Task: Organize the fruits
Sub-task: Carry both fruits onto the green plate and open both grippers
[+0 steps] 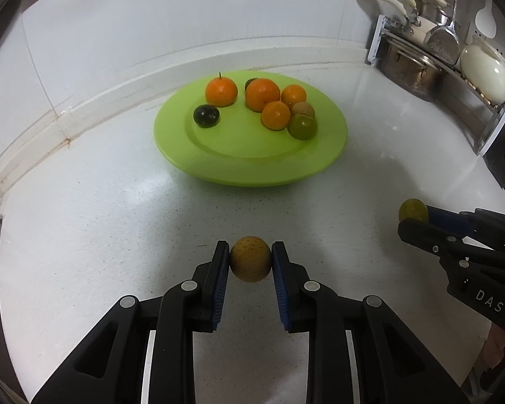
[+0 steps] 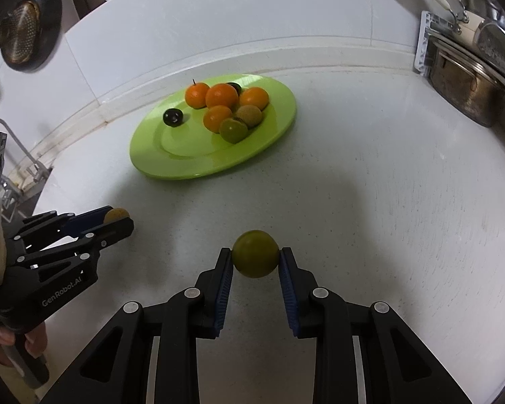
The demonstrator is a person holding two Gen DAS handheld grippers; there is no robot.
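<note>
Gripping one small fruit apiece above the counter's near edge, the left gripper (image 1: 250,257) clamps a speckled tan fruit (image 1: 250,258) while the right gripper (image 2: 256,256) clamps a green fruit (image 2: 255,253), pads at each widest point. Both look light, round, smooth and likely to roll or bruise. The green plate (image 1: 252,165), near the counter's back edge, holds the other fruits.

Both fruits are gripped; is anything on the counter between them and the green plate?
Nothing visible: bare white counter lies between the speckled yellow fruit, the green fruit and the green plate.
</note>
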